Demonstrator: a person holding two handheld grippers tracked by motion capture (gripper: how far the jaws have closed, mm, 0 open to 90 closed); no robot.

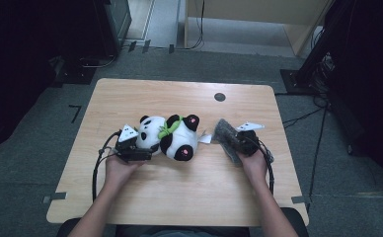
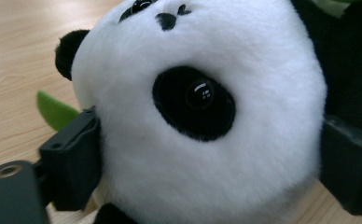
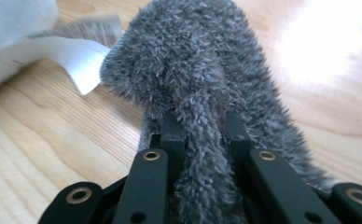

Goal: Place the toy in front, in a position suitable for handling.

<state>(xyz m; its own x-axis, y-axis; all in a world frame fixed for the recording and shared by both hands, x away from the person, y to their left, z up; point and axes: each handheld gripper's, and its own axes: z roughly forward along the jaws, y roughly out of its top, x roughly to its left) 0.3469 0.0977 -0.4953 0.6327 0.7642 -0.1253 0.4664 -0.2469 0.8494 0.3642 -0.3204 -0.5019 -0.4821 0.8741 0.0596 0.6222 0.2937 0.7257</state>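
**Two claws, two soft toys on a wooden counter**

A pale wooden counter [image 1: 179,197] carries the scene, its near edge cut off by the bottom of the high view, where a person's forearms come in. At its middle lies a plush panda [image 1: 172,136] on its side, head toward the left, a green leaf-shaped piece at its neck. The left claw [image 1: 141,143] stands wide around the panda's white head [image 2: 207,116], one black pad against each cheek; from the left gripper view the fur bulges between the pads, though how hard they press is hard to tell, and the body behind is cut off by the frame. Just right of the panda lies a grey furry toy [image 1: 225,134], its shape hard to make out from above, partly covered by the right claw [image 1: 235,143] and the hand behind it. The right gripper view shows that claw clenched on a narrow fold of the grey fur [image 3: 202,140], the toy's far end resting on the counter. A small white label [image 3: 83,63] lies beside it.
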